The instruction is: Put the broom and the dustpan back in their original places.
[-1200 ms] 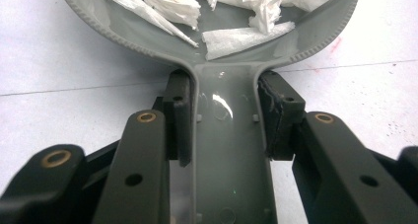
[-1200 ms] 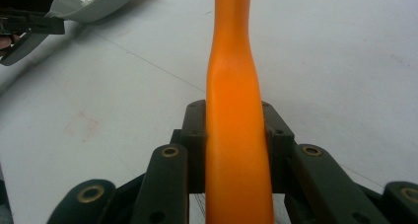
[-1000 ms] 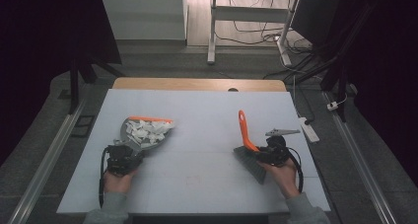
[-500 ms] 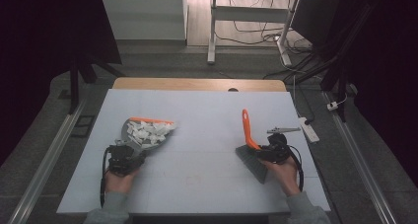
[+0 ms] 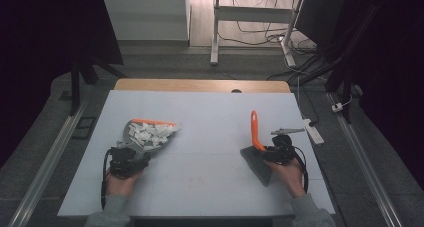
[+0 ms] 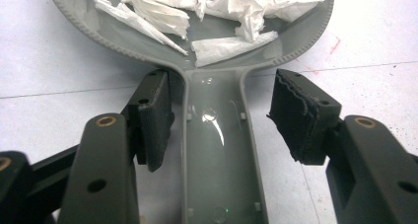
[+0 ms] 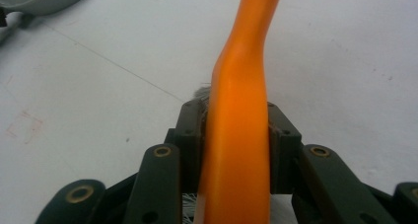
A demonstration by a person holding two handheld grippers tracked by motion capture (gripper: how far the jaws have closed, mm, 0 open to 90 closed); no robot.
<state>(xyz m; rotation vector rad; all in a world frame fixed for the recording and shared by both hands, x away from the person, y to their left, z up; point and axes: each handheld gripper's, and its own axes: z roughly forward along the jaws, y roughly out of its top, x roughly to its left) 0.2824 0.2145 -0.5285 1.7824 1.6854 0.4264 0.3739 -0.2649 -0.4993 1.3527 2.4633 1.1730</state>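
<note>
Right gripper view: right hand-held gripper [image 7: 235, 135] clamps unlabelled orange brush handle [image 7: 239, 115].

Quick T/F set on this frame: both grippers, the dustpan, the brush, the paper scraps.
1. The left gripper is clamped on the grey plastic dustpan. False: its jaws stand apart on either side of the handle.
2. The right gripper is shut on the orange-handled brush. True.
3. The torn white paper scraps lie in the dustpan. True.
4. The brush rests inside the dustpan. False: it is at the other side of the white table.
</note>
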